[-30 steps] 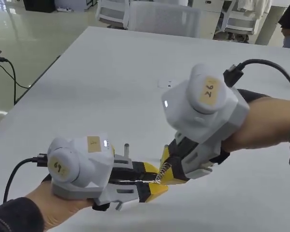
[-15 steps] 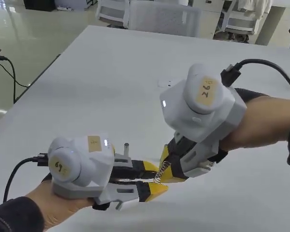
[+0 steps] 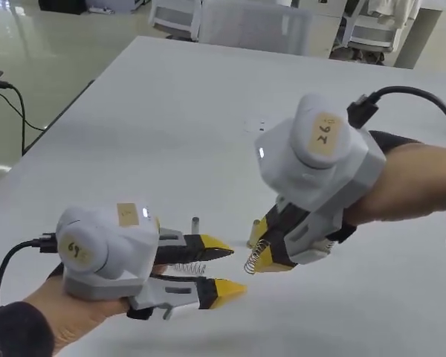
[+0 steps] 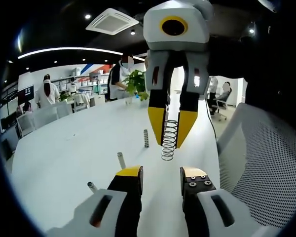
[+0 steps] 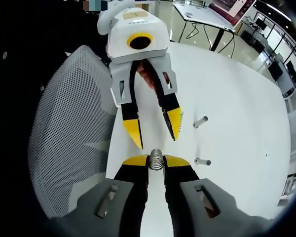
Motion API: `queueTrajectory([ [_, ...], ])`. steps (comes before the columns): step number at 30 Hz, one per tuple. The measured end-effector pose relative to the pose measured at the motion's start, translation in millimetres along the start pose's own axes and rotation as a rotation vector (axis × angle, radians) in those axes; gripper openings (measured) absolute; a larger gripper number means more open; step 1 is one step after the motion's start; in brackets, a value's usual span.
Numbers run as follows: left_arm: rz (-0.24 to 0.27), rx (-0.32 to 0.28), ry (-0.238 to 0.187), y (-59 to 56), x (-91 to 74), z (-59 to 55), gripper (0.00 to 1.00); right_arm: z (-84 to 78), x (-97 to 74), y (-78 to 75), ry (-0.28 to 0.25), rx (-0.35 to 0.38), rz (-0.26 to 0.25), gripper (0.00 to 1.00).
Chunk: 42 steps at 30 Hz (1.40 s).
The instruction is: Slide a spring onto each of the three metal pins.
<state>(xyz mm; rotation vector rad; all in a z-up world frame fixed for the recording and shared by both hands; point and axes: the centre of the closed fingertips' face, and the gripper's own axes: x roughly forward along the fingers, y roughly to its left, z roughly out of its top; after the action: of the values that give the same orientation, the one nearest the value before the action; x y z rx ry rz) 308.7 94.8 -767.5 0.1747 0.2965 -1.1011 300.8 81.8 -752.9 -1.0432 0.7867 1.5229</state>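
Two claws face each other tip to tip just above the bench (image 3: 171,111). The right claw (image 3: 266,247) is pinched shut on a spring (image 3: 254,257), gripping it near its upper end so that the coil hangs free below the yellow tips. The left claw (image 3: 236,269) is empty, its jaws spread with a clear gap between them. A second ago its tips sat right against the spring at the right claw. It has since drawn back toward the person and opened, so the two claws are now apart and only the right one carries the spring.

In the left gripper view, three metal pins (image 4: 121,160) stand upright on the bench in a row to one side of the hanging spring. The middle one and the nearest one (image 4: 91,186) look bare. The farthest one (image 4: 146,138) looks ribbed, as if it may already wear a spring, though it is too small to be sure.

The left claw's release likely means any steadying or re-gripping of the spring is finished. With the spring's lower end free, the probable next step is to carry it over a bare pin and lower it on.
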Motion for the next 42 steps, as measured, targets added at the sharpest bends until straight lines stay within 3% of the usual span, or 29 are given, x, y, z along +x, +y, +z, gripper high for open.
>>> queueTrajectory([
  [21, 0.145, -0.084, -0.005, 31.9, -34.8, -18.6, 0.5, -9.9, -3.0, -15.1, 0.011, 0.03, -0.033, 0.13],
  [33, 0.207, -0.104, 0.011, 42.9, -46.1, -28.3, 0.56, -17.5, -5.0, -30.3, 0.027, 0.054, -0.067, 0.13],
  [42, 0.243, -0.107, 0.031, 51.2, -50.8, -35.8, 0.61, -28.2, -7.6, -55.0, 0.047, 0.095, -0.116, 0.13],
])
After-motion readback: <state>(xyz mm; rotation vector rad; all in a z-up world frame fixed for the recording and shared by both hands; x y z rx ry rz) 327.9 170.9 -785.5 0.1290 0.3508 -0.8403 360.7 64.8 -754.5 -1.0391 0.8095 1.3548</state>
